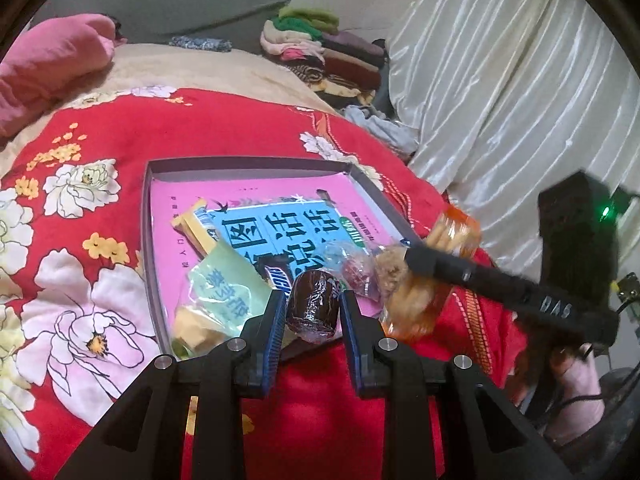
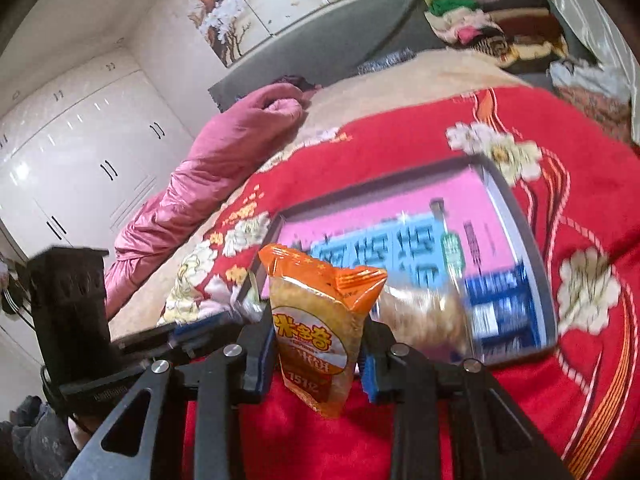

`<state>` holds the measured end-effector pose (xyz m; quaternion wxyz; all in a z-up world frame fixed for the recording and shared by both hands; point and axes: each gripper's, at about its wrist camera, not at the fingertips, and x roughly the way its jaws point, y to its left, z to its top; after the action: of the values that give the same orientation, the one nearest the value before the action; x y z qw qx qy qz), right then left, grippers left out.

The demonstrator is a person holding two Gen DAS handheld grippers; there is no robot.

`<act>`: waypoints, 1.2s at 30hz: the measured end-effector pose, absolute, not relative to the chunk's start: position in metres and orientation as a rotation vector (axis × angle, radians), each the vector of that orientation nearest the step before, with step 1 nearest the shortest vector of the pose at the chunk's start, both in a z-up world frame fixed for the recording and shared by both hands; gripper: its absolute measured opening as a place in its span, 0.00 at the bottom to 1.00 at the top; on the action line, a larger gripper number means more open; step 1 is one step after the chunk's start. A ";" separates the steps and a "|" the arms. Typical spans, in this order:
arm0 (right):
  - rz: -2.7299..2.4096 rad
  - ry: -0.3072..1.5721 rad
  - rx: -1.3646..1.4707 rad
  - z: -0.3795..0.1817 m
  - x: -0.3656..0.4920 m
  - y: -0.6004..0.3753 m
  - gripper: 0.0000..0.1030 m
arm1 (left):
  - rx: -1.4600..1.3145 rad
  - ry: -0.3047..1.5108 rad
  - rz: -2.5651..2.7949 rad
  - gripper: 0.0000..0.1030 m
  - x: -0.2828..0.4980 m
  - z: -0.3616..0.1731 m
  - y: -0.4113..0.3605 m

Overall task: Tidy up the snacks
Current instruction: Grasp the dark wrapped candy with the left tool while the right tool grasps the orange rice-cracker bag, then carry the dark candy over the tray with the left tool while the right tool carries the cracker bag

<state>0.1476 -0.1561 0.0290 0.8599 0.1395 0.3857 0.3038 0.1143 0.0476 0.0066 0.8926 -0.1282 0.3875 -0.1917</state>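
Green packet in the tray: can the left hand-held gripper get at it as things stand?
Probably not yet. The left hand-held gripper is shut on a brown foil snack, so it has no free jaws. Otherwise the way looks free: the green packet lies uncovered in the tray, just left of its fingertips.

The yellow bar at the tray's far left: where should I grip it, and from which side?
Grip the yellow bar at its bare far half, from above, jaws across its narrow width. It lies flat and slanted on the tray, its near end tucked under the green packet, so the middle and near end look blocked. Both grippers are full now: left gripper on the brown roll, right gripper on the orange pack.
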 end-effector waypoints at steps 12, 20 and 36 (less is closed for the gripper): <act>0.609 0.817 0.110 0.021 0.169 -0.120 0.33 | -0.237 0.815 -0.352 0.27 0.128 -0.006 0.041; 0.607 0.839 0.078 0.011 0.181 -0.109 0.33 | -0.239 0.833 -0.329 0.27 0.135 -0.013 0.044; 0.583 0.845 -0.025 0.008 0.181 -0.093 0.40 | -0.245 0.860 -0.324 0.27 0.139 -0.022 0.045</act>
<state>0.1807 -0.0934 0.0083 0.8710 -0.0120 0.4044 0.2789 0.1394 0.0453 -0.0217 0.8891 -0.1178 0.4139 -0.1562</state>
